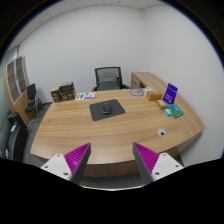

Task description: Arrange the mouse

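Observation:
A dark mouse mat lies in the middle of a curved wooden desk. A small pale object that may be the mouse sits on the desk near its right front edge, well to the right of the mat. My gripper is open and empty, held above the desk's front edge. Its purple-padded fingers are spread wide. Both the mat and the small object lie beyond the fingers.
A black office chair stands behind the desk. Books stand at the back left. A round dark item, a purple box and a teal item sit at the right. A side cabinet runs along the back right.

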`<state>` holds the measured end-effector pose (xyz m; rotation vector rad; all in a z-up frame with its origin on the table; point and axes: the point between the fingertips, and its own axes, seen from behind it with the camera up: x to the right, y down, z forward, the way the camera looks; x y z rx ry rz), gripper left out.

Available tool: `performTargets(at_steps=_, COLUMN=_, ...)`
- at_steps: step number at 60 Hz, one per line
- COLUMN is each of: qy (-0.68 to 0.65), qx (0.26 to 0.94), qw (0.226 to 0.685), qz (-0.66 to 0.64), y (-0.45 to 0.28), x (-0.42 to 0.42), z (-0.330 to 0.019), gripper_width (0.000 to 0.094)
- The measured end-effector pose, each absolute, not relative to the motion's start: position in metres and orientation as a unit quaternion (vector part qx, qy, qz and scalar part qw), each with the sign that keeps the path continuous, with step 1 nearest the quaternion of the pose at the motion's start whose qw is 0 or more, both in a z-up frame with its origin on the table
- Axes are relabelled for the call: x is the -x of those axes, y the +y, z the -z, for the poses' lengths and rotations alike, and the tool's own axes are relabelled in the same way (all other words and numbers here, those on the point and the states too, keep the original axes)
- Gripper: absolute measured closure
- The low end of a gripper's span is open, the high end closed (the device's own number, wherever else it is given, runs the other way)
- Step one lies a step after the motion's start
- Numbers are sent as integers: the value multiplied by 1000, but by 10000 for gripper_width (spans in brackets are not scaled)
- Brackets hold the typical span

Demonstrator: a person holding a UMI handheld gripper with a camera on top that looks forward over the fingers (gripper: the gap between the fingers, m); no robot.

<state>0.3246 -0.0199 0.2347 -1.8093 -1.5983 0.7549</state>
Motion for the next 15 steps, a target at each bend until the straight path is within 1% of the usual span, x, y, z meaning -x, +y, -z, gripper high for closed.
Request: performTargets(at_steps=15, qy=-605, qx=677, qw=307, qz=-286, y=-21, x=-333, z=-241, gripper_width=67)
